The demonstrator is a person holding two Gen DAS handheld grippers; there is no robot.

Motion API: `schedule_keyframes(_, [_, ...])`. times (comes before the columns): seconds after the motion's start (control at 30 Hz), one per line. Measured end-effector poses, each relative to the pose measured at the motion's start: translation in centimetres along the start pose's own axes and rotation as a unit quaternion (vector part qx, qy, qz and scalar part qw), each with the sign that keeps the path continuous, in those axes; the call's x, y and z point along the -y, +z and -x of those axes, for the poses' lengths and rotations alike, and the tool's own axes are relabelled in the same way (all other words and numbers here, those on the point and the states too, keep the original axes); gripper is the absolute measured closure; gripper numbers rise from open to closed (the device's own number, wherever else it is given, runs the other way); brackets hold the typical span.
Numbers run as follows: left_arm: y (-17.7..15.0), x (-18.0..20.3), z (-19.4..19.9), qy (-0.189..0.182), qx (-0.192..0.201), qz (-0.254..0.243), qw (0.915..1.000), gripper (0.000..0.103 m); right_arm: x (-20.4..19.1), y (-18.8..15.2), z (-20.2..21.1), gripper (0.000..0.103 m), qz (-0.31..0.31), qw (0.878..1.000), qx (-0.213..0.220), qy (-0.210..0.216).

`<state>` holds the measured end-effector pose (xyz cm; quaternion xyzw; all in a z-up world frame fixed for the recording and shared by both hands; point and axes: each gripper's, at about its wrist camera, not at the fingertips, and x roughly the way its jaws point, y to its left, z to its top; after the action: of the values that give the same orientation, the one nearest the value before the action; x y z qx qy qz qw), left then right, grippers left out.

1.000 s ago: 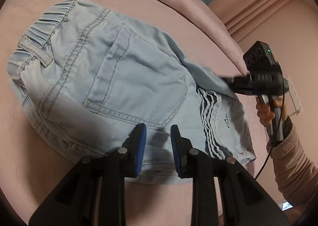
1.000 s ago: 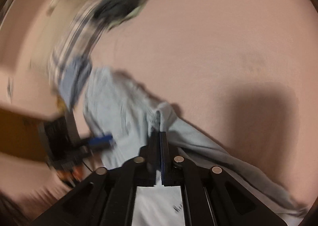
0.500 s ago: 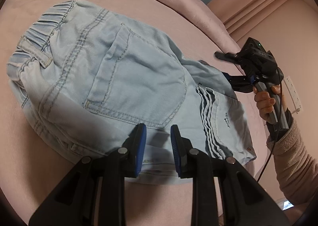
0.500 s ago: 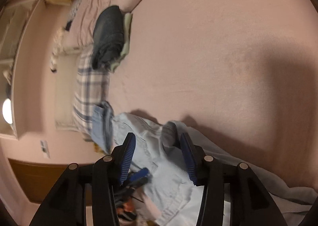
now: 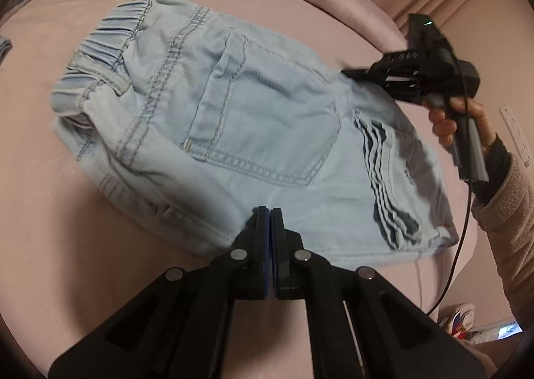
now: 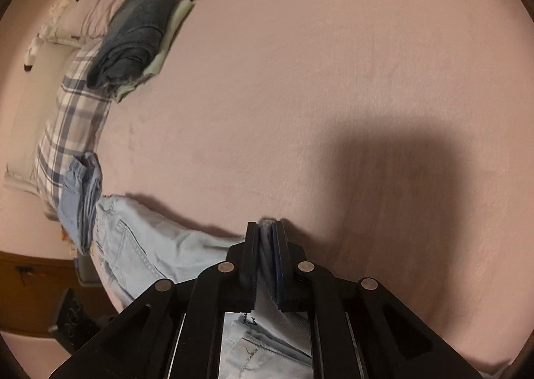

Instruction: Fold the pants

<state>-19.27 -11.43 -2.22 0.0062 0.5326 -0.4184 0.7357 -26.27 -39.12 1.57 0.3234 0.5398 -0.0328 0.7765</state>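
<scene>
Left wrist view: jaws of the left gripper (image 5: 268, 212), earlier apart, now pinch the pants (image 5: 267, 132) hem at 6 o'clock on the bed (image 5: 50, 229). Right wrist view: right gripper (image 6: 265, 229) has just clamped the fabric edge; both corners seem ready for folding.

Both grippers are matte black plastic: the left gripper (image 5: 269, 212) and right gripper (image 6: 265, 229) have flat angular linkage arms with triangular cut-outs, round silver pivot screws and blue ribbed pads on the fingers (image 6: 278, 255). The right gripper's boxy body carries a small green light, and a thin black cable (image 5: 462, 235) trails from its grey handle. The person's right hand (image 5: 460, 122) emerges from a dark cuff under a fuzzy beige fleece sleeve (image 5: 510, 222).
</scene>
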Motion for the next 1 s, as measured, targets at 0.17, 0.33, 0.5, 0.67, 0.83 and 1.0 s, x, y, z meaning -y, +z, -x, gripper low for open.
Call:
schedule_keyframes(0.17, [0.0, 0.4, 1.6, -0.006, -0.003, 0.004, 1.0000, 0.093, -2.5, -3.3, 6.1, 0.095, 0.068, 0.994, 0.080, -0.022])
schedule_keyframes(0.33, [1.4, 4.1, 1.3, -0.026, 0.024, -0.035, 0.9987, 0.061, -6.2, -10.3, 6.2, 0.095, 0.177, 0.981, 0.039, -0.061])
schedule_keyframes(0.5, [2.0, 6.4, -2.0, 0.003, 0.013, -0.064, 0.9979, 0.061, -7.2, -15.5, 3.7, 0.095, 0.212, 0.973, 0.016, -0.091])
schedule_keyframes(0.67, [-0.2, 6.1, -1.9, 0.024, 0.012, -0.086, 0.9960, 0.061, -8.7, -18.3, 0.6, 0.095, 0.249, 0.959, 0.003, -0.136])
schedule_keyframes(0.83, [-1.7, 4.5, -0.6, -0.004, 0.017, -0.058, 0.9981, 0.061, -9.3, -17.0, 2.9, 0.095, 0.242, 0.964, 0.025, -0.111])
schedule_keyframes(1.0, [-1.7, 4.6, 0.0, -0.017, 0.023, -0.029, 0.9992, 0.058, -6.7, -12.4, 5.0, 0.090, 0.177, 0.974, 0.076, -0.119])
